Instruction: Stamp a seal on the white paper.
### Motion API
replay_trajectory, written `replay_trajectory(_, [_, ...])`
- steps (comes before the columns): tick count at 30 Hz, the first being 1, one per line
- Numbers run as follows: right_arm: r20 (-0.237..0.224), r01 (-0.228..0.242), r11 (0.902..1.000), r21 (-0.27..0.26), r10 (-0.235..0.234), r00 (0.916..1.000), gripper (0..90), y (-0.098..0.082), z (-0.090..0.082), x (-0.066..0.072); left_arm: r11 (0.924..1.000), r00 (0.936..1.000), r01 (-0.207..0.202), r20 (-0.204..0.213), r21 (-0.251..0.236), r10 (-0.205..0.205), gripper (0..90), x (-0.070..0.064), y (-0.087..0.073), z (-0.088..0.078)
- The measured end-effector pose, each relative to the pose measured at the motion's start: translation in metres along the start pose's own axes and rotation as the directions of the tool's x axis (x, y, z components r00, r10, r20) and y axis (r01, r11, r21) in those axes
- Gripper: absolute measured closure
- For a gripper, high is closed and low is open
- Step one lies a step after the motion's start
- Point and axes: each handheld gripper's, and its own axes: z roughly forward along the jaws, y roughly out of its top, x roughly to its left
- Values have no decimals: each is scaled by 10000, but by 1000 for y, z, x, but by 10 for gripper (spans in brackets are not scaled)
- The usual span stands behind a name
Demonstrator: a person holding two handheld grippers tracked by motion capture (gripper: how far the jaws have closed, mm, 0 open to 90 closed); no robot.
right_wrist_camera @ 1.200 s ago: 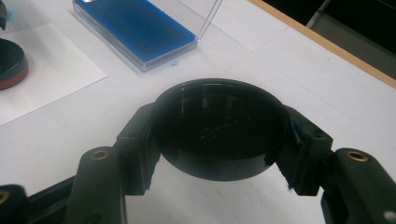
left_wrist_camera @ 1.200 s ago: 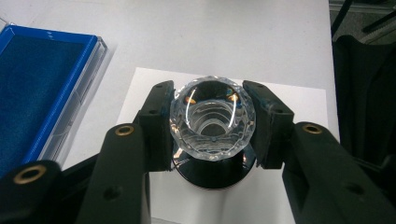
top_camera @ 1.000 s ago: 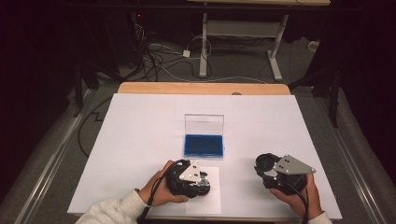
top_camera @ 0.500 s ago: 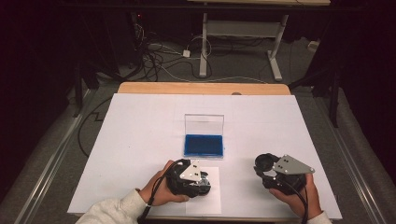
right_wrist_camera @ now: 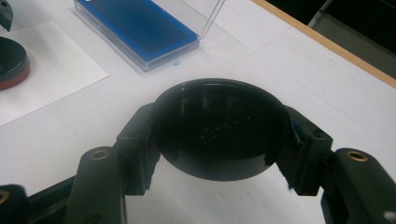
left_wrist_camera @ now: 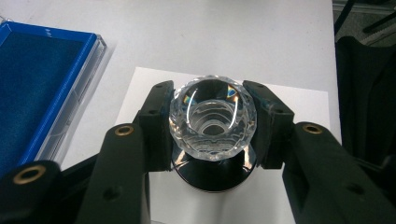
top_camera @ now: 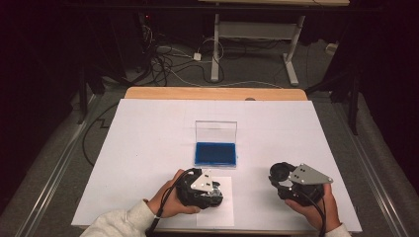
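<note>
My left gripper (left_wrist_camera: 210, 92) is shut on a clear faceted crystal ball (left_wrist_camera: 212, 121), its pads pressing both sides. The ball sits on or just over a round black base (left_wrist_camera: 215, 179), which rests on a small white paper sheet (left_wrist_camera: 140, 88). In the high view this gripper (top_camera: 216, 193) lies low at the front centre, over the sheet (top_camera: 225, 215). My right gripper (right_wrist_camera: 222, 121) is shut on a round black cup-shaped lid (right_wrist_camera: 219, 140), held off the table. It shows at the front right in the high view (top_camera: 281, 174).
An open clear case with a blue lining (top_camera: 215, 153) stands mid-table, its lid upright behind it. The white table cover (top_camera: 148, 148) ends at a wooden edge (top_camera: 212, 93) at the far side. Cables and a desk frame (top_camera: 217, 44) lie on the floor beyond.
</note>
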Motion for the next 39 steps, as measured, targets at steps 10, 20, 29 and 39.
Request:
replay_trajectory(10, [-8,14,10000,18,-14,10000,382,0,0,1,10000,10000,2,28,97,-2,549,1,1,0])
replay_trajectory(20, [13,-13,10000,-13,13,10000,382,1,0,1,10000,10000,-18,18,47,18,548,0,0,0])
replay_trajectory(29, [-37,6,10000,14,-6,10000,382,1,1,1,10000,10000,6,-60,14,-6,548,-1,-1,1])
replay_trajectory(39, [-36,-16,10000,-27,16,10000,382,0,-1,0,9997,9999,7,-114,264,-4,548,-1,3,-1])
